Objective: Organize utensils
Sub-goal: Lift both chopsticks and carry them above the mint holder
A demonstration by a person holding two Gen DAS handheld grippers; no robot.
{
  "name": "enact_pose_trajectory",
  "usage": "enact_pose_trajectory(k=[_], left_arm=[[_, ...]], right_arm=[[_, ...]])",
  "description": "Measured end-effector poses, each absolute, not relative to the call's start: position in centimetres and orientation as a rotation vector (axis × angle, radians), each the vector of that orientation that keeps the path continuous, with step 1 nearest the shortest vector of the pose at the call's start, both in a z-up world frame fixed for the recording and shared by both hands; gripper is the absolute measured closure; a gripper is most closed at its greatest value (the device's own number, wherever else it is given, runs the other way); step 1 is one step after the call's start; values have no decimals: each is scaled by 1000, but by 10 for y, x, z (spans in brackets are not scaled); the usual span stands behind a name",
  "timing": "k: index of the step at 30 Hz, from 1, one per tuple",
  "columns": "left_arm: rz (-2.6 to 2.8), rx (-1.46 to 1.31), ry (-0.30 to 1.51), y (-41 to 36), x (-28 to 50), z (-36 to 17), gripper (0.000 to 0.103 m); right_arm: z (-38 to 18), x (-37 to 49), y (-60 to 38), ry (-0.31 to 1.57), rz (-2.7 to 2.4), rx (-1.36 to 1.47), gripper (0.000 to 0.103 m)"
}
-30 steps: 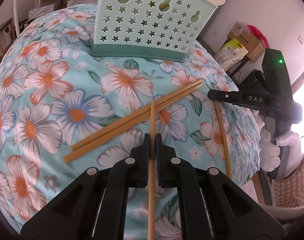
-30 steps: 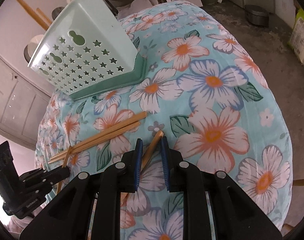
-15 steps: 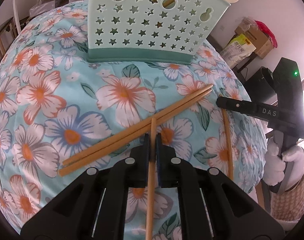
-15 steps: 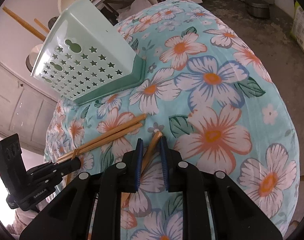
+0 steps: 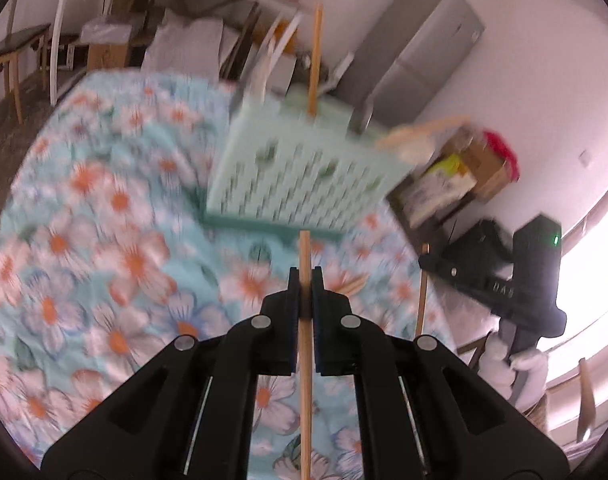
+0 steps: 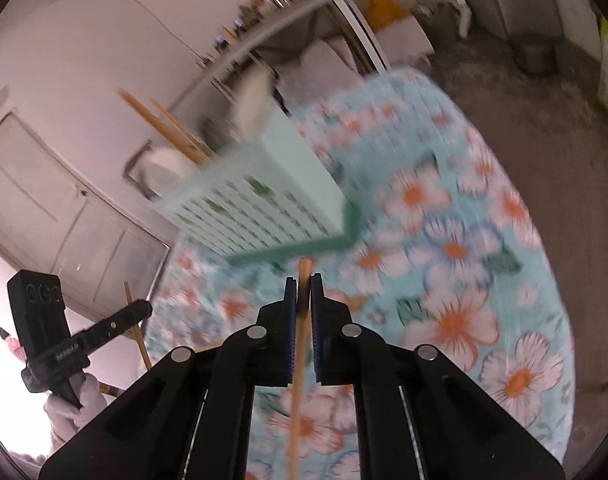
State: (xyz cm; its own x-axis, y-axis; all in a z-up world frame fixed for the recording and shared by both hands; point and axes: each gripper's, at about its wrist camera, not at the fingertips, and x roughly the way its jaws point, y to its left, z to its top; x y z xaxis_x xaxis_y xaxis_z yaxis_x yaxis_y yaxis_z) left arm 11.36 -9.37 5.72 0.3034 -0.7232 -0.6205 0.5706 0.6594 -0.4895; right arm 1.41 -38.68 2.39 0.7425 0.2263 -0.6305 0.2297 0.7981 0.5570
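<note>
My left gripper (image 5: 304,276) is shut on a wooden chopstick (image 5: 305,252) and holds it lifted above the floral tablecloth (image 5: 104,216). My right gripper (image 6: 303,282) is shut on another chopstick (image 6: 304,268), also lifted; that gripper also shows in the left wrist view (image 5: 424,261) with its chopstick (image 5: 422,292) hanging down. The mint-green perforated utensil basket (image 5: 304,176) stands beyond both tips, with a chopstick (image 5: 314,60) upright in it. It also shows in the right wrist view (image 6: 264,204), holding chopsticks (image 6: 164,128). The left gripper appears at far left (image 6: 144,309).
A wooden spoon (image 5: 420,140) sticks out at the basket's right side. Cardboard boxes and bags (image 5: 464,168) sit beyond the table's right edge. Chairs and a shelf stand behind the table. Both views are blurred by motion.
Both grippers have risen off the cloth with their chopsticks and tilted up toward the basket. The pair of chopsticks lying on the cloth has mostly dropped from view.
</note>
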Motion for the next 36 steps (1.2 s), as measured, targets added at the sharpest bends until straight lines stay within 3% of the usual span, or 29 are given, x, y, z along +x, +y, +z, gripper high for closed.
enact_pose_trajectory(k=[18,25,36], left_arm=[[-872,-292,325,-92,136,234,98],[-810,-266,252,-124,163,236,98],[-757,-172,266,-168,188,189,98]], right_arm=[[140,-17,-379,435,103,566,97],[167,-14,-378,374,153,543,97],[221,3,-370,262,213,437,97]])
